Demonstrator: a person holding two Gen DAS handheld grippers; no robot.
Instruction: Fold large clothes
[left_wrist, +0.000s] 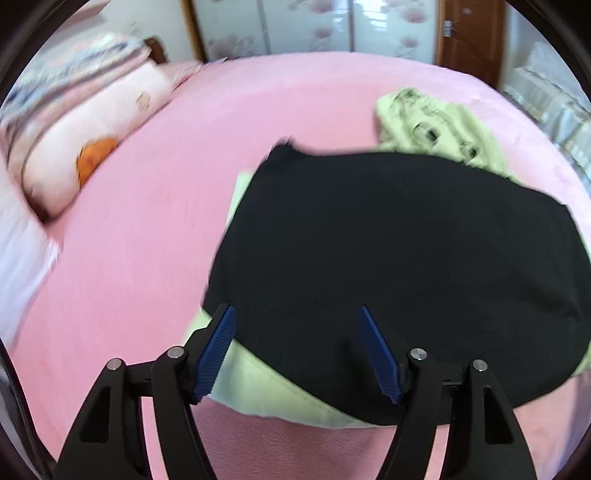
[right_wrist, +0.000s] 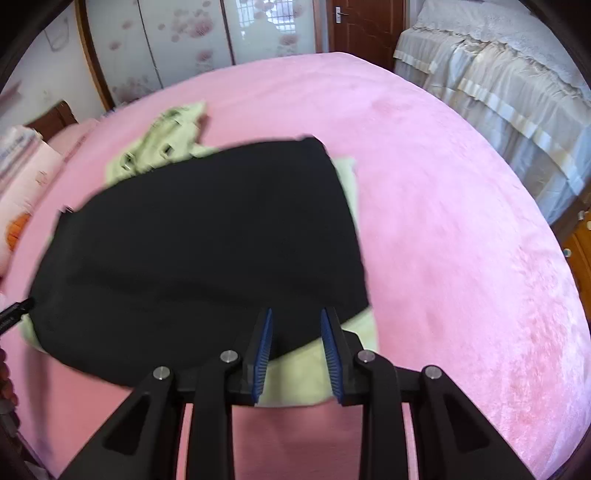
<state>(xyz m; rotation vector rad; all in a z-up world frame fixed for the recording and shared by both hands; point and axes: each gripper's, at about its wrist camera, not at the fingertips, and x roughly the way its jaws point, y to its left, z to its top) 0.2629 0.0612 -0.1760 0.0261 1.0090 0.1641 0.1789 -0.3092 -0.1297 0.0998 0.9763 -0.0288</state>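
Observation:
A black garment (left_wrist: 406, 251) lies folded flat on the pink bed (left_wrist: 147, 240), on top of a pale green garment (left_wrist: 269, 391) that sticks out at its near edge. It also shows in the right wrist view (right_wrist: 207, 251), with the green garment (right_wrist: 295, 380) under it. My left gripper (left_wrist: 297, 321) is open and empty, just above the black garment's near left edge. My right gripper (right_wrist: 296, 321) is open with a narrower gap and empty, above the near right corner. The left gripper's tip (right_wrist: 16, 310) shows at the left edge of the right wrist view.
A crumpled pale green printed garment (left_wrist: 436, 122) lies beyond the black one. Pillows (left_wrist: 92, 129) are stacked at the left of the bed. A second bed with a grey cover (right_wrist: 498, 92) stands to the right. A wardrobe (right_wrist: 184, 37) and a wooden door (right_wrist: 364, 26) are behind.

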